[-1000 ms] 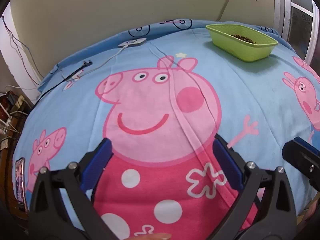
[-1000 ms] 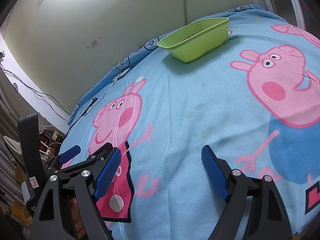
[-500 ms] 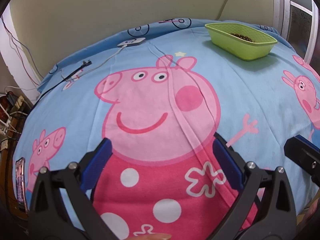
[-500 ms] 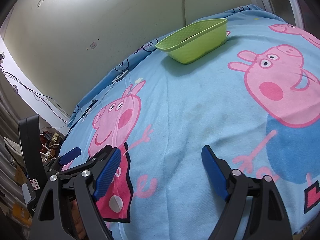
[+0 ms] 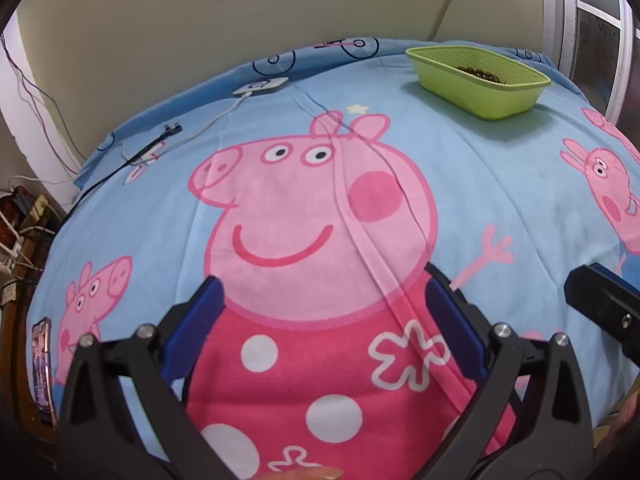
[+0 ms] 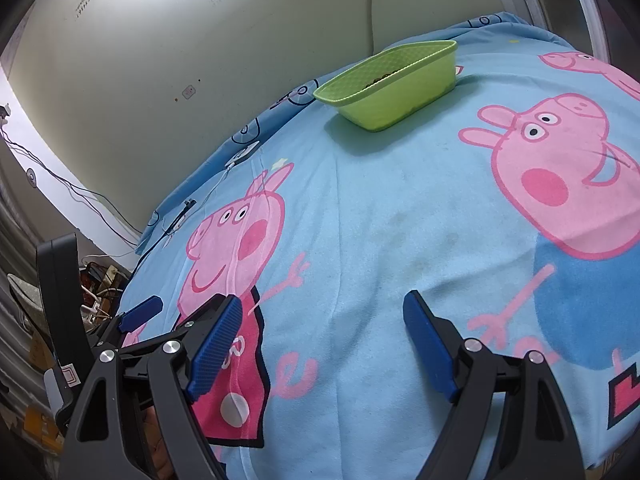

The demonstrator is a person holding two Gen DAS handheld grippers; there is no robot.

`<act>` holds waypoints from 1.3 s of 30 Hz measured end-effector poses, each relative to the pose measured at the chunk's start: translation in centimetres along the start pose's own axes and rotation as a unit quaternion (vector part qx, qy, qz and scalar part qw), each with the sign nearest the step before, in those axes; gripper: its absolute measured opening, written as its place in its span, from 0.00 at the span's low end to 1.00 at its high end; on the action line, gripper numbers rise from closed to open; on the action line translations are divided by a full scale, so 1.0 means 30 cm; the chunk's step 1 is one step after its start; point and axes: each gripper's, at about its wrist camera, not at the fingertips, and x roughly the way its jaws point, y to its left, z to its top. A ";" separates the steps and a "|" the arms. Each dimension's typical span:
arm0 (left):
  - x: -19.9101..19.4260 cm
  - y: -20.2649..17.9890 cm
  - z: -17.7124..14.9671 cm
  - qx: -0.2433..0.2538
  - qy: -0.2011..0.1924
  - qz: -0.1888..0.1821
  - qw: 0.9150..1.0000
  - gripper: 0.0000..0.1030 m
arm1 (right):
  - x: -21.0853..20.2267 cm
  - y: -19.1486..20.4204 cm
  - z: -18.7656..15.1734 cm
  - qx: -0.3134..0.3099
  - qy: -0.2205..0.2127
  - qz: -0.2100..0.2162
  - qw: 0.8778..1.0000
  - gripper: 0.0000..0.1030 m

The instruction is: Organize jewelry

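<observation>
Far back on the blue Peppa Pig bedsheet (image 5: 472, 184), near the wall, sits the lime-green plastic basket (image 5: 478, 76); a cluster of small dark beads (image 5: 478, 73) shows just over its rim in the left wrist view, too small to tell whether it is a bracelet or loose pieces. From the right wrist view the basket's near wall hides nearly all of them. A phone (image 5: 42, 364) lies at the sheet's left edge, partly cut off, and a white charger puck (image 5: 262, 85) with its cable rests near the wall. Left gripper (image 5: 324, 320) hangs with jaws spread wide, holding nothing. Right gripper (image 6: 320, 340) is likewise wide apart and empty, well short of the basket.
</observation>
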 end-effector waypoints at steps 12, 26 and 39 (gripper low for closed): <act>0.000 -0.001 -0.002 -0.001 0.001 0.000 1.000 0.94 | 0.004 0.007 0.002 -0.002 -0.001 0.000 1.000 0.61; 0.000 -0.012 -0.007 0.004 0.001 0.000 1.000 0.94 | 0.001 -0.002 0.000 0.002 -0.001 0.002 1.000 0.61; 0.001 -0.029 -0.012 0.008 0.001 0.000 1.000 0.94 | -0.002 -0.013 0.000 0.004 -0.001 0.003 1.000 0.61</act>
